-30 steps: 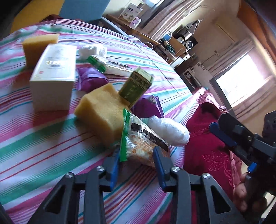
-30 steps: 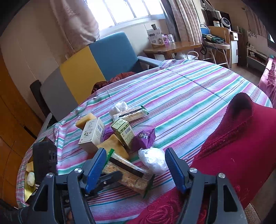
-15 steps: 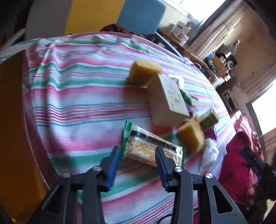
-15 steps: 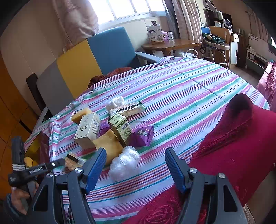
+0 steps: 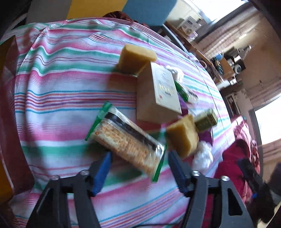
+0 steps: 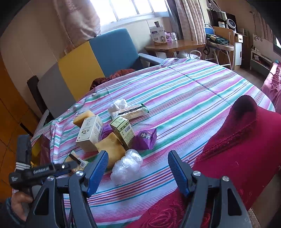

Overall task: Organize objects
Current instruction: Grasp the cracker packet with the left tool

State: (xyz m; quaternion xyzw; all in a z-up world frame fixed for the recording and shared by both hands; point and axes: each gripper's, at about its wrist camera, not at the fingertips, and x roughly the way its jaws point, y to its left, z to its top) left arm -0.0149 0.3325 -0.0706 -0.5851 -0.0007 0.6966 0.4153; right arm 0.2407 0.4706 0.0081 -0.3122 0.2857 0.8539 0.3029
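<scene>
Since your left gripper (image 5: 138, 168) has just been opening, the cracker pack (image 5: 126, 140) lies free between its jaws on the table (image 5: 61, 91); it looks light, crinkly and brittle, so pinch its long sides gently. Your right gripper (image 6: 137, 168) hangs half-open, empty.

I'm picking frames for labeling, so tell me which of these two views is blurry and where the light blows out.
Left wrist view: motion-smeared, worst on the cracker packet and striped tablecloth; window at right edge blown out. Right wrist view: sharp, the green carton barcode distinct; window overexposed, fisheye bending the room edges.
</scene>
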